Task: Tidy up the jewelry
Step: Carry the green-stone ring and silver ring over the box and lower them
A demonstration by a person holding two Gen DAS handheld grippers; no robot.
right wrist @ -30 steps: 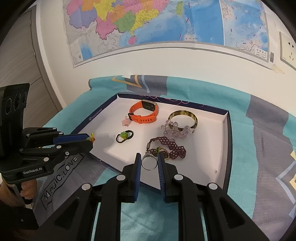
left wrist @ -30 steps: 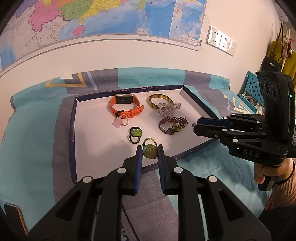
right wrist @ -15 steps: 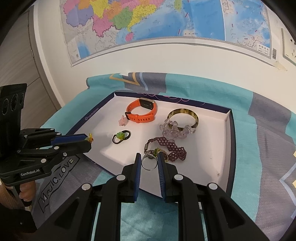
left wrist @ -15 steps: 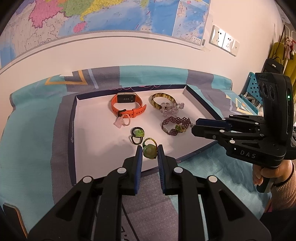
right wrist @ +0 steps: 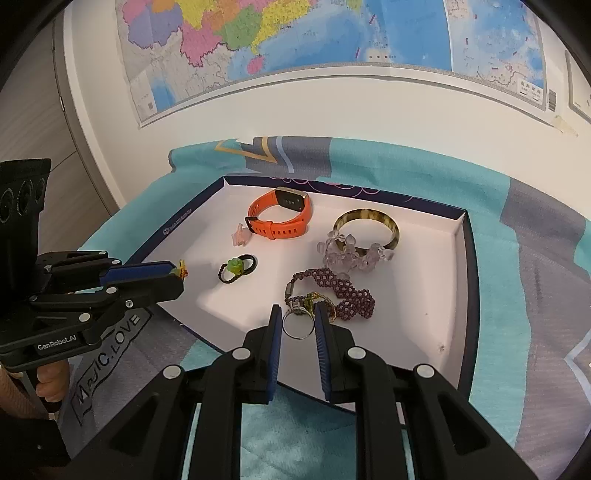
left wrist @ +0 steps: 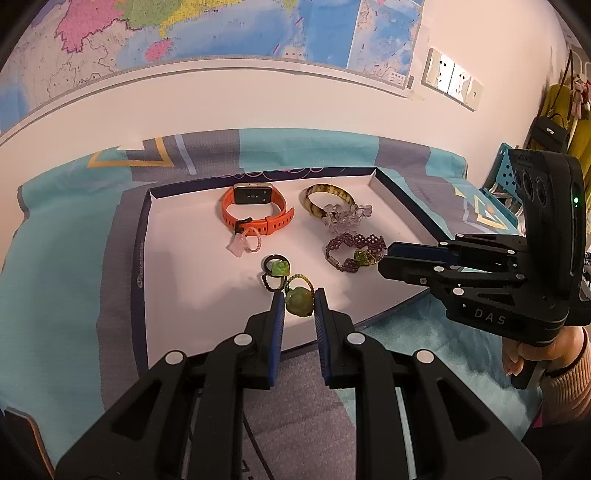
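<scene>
A shallow white tray (left wrist: 177,280) with a dark blue rim lies on the cloth and holds jewelry. My left gripper (left wrist: 299,301) is shut on a green jade-bead ring (left wrist: 298,300) with a braided loop, just above the tray's near edge. My right gripper (right wrist: 297,320) is shut on a silver ring (right wrist: 297,326) over the tray's near side, beside a purple beaded bracelet (right wrist: 341,286). In the tray lie an orange watch (left wrist: 255,214), an amber bangle (left wrist: 327,197), a clear crystal bracelet (left wrist: 343,218), a pink charm ring (left wrist: 245,242) and a black hair tie with a green bead (left wrist: 275,269).
The tray rests on a teal and grey cloth (left wrist: 66,266) covering the table. A white wall with a map (left wrist: 221,29) stands right behind. The right gripper body (left wrist: 517,266) hangs over the tray's right edge in the left wrist view.
Both grippers have drawn slightly back and up from the tray, each still holding its ring. The jewelry in the tray has not moved.
</scene>
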